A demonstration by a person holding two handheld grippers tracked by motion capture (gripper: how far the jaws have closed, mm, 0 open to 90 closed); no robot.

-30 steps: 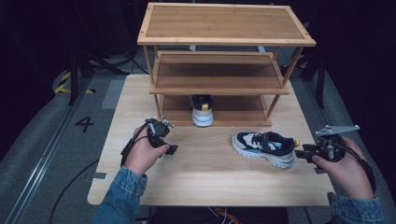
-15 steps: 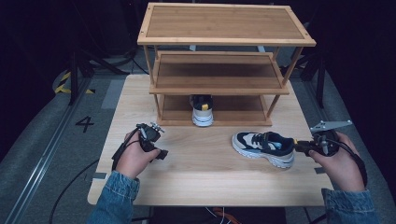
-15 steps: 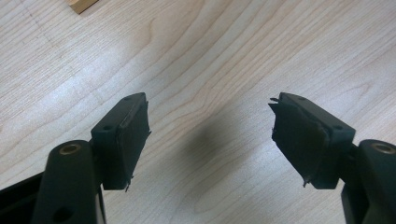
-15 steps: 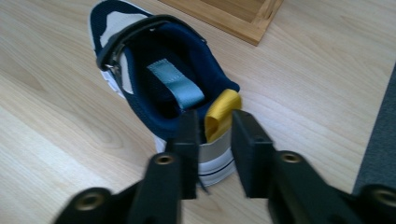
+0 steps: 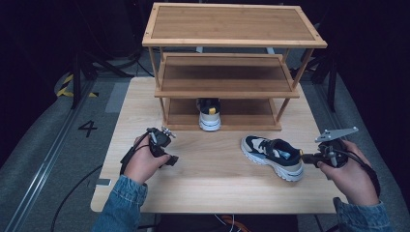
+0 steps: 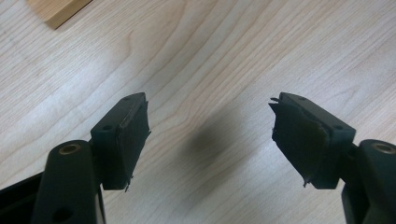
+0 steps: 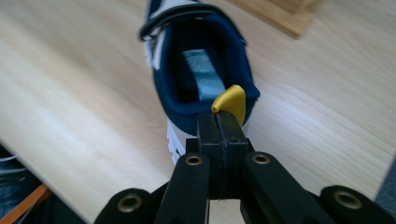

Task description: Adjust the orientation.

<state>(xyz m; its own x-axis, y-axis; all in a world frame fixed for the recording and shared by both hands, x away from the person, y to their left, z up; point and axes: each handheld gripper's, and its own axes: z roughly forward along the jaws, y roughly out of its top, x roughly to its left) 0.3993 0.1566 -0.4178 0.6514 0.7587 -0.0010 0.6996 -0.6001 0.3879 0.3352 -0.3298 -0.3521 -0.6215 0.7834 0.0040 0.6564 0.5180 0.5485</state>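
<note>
A navy, white and beige sneaker [image 5: 273, 155] lies on the wooden table [image 5: 217, 188], toe to the left and heel to the right. My right gripper [image 5: 304, 157] is at its heel. In the right gripper view the gripper [image 7: 217, 119] is shut on the yellow pull tab [image 7: 229, 101] at the back of the sneaker [image 7: 201, 70]. My left gripper [image 5: 169, 159] is at the table's left front, well clear of the sneaker. Its view shows the gripper [image 6: 210, 126] open over bare wood with nothing between its pads. A matching shoe [image 5: 209, 115] stands on the rack's bottom shelf.
A three-tier wooden shoe rack [image 5: 232, 38] stands at the back of the table; a corner of its base [image 6: 58, 11] shows in the left gripper view. The table's front edge runs just ahead of both hands. Dark floor with cables surrounds the table.
My left hand has shifted slightly towards the table's front left. The right gripper stays at the sneaker's heel, and the sneaker has hardly moved.
</note>
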